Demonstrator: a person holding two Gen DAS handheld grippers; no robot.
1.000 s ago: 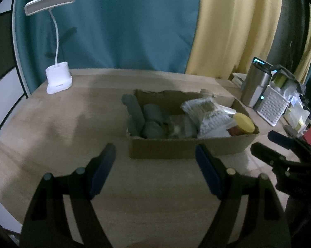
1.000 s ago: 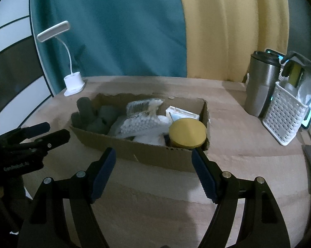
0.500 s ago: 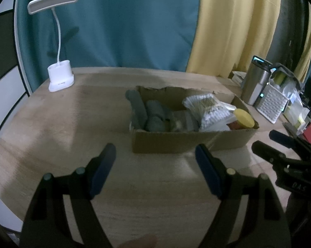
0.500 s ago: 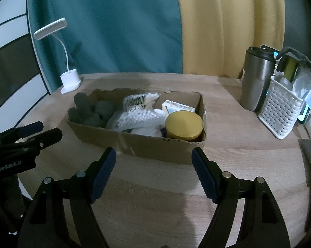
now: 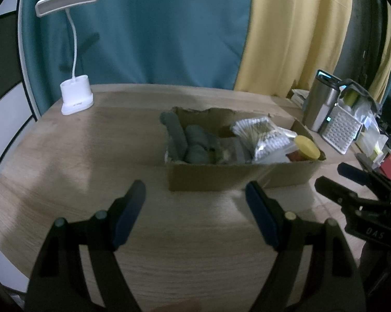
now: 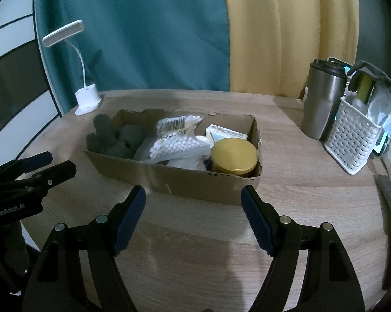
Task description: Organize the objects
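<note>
Both grippers empty and spread, box dead ahead.

Your left gripper [image 5: 195, 200] and right gripper [image 6: 192, 197] both sit with jaws apart over bare table [image 6: 195, 247], nothing between the pads. The cardboard box [image 6: 195, 182] is just beyond the fingertips at 12 o'clock in your right view, 1 o'clock in your left. Inside it: grey gloves [image 6: 112, 136] at the left end, cotton-swab bag [image 6: 177, 140] mid, gold-lid jar [image 6: 234, 154] in the near right corner, small carton [image 6: 225, 132] behind the jar. Further out, steel tumbler [image 6: 322, 101] and white basket [image 6: 351, 143] at 2 o'clock, desk lamp [image 6: 87, 98] at 10 o'clock by the curtain.
</note>
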